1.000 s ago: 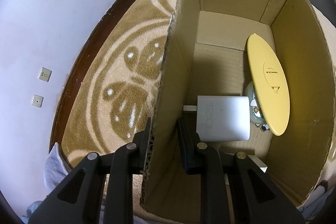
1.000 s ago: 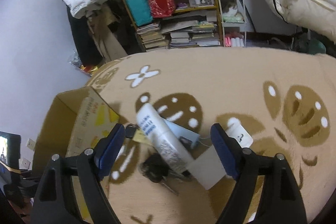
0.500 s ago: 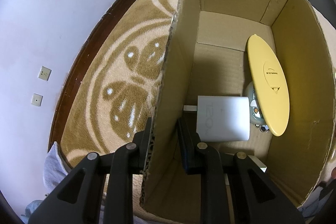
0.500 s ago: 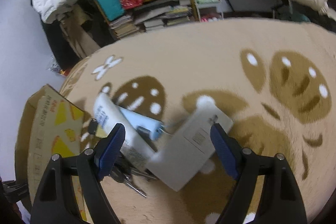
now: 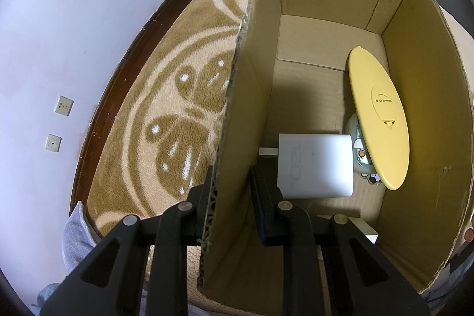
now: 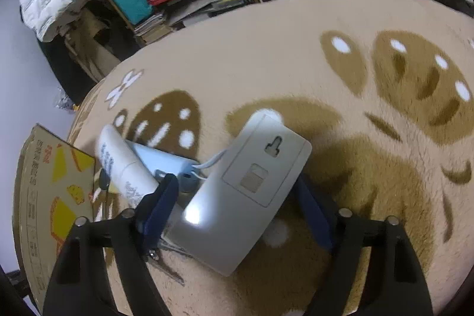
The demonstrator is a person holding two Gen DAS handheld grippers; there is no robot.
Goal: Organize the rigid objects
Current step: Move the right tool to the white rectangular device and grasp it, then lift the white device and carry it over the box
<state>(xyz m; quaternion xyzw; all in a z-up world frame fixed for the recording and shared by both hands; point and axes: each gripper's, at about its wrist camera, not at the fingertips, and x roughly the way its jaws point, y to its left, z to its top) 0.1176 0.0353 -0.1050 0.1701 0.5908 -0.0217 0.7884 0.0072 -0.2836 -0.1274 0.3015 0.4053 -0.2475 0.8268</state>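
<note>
The left tool is clamped on the box wall, lower centre of frame. The right tool is closing around the grey plate, pads not yet touching

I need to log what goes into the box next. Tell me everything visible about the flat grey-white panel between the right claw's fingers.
The grey-white panel is a flat, rounded-corner rectangle that looks like smooth plastic. Its upper face shows a keyhole mounting slot, a recessed frame and a small tan label. It lies tilted on the plush rug, over the clutter beside it. The right claw straddles it, closing, pads not yet pressing.
</note>
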